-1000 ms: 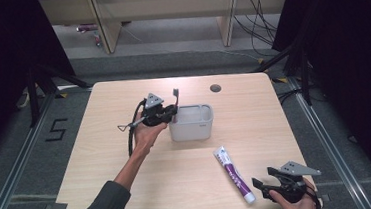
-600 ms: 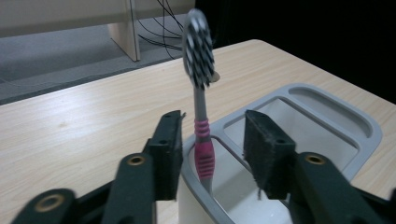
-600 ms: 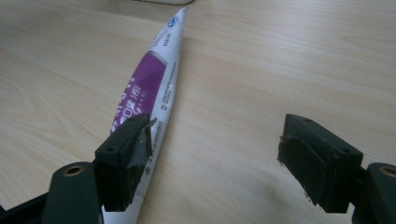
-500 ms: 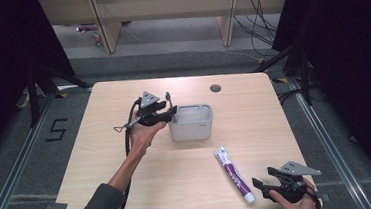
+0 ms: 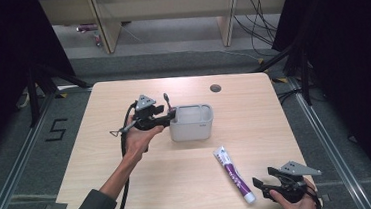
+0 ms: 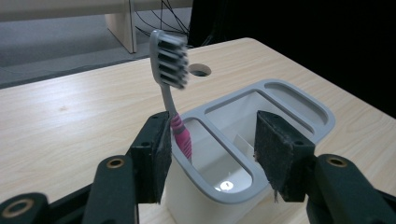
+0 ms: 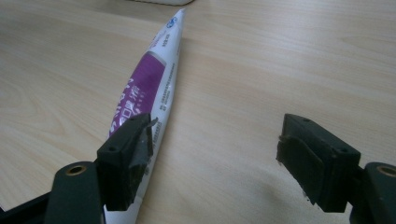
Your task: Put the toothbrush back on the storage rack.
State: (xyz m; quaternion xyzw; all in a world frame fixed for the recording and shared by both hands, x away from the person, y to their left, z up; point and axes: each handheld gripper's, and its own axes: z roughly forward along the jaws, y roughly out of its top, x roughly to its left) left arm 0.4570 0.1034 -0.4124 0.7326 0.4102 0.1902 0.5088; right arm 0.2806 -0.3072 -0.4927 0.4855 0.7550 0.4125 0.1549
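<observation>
Looking down from the high view, we see our left gripper (image 5: 170, 113) at the left end of the grey holder (image 5: 191, 123), which stands near the middle of the table (image 5: 255, 129). A toothbrush (image 5: 167, 102) stands upright in that end of the holder, its head above the gripper. A purple and white toothpaste tube (image 5: 233, 173) lies flat on the table, well apart from the holder, toward the near right. Our right gripper (image 5: 260, 186) rests near the table's front edge, just beside the tube's lower end.

In the left gripper view, our jaws have just been opening and now stand apart. The toothbrush (image 6: 170, 88) stands in the near compartment of the holder (image 6: 280, 100), bristles up, its pink neck close against the left pad (image 6: 163, 154); we cannot tell whether they touch. The right pad is clear of it.

In the right gripper view, our jaws stand wide open and hold nothing. The toothpaste tube (image 7: 149, 88) runs away from us across the table (image 7: 280, 56), and its near end lies beside the left jaw.
</observation>
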